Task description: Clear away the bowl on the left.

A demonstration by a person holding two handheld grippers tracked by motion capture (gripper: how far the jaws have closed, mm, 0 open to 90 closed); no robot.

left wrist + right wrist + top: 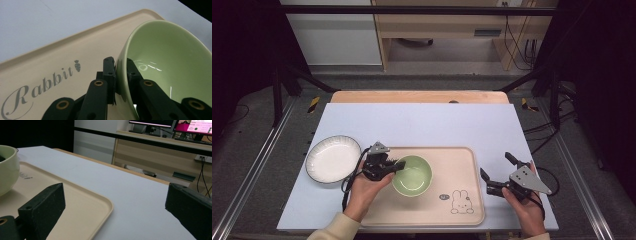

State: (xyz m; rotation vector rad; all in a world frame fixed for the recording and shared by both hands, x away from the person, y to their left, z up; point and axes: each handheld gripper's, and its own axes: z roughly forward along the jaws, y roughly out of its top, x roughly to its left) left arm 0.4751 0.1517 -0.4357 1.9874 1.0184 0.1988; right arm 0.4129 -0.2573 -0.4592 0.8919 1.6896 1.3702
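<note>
Left gripper (398,164) pinches left rim of green bowl (413,176), one jaw outside wall, other inside. Bowl sits on beige tray (462,165), left of centre, above "Rabbit" lettering (37,86). Right gripper (496,172) jaws spread wide, holding nothing, off tray's right edge over white tabletop (422,122). White plate (332,158) lies just beside tray's left edge, near table's left edge.

The green bowl (7,168) is cut off by the right gripper view's left edge. The small mark on the tray (443,197) beside the rabbit drawing (461,202) is too small to read.
</note>
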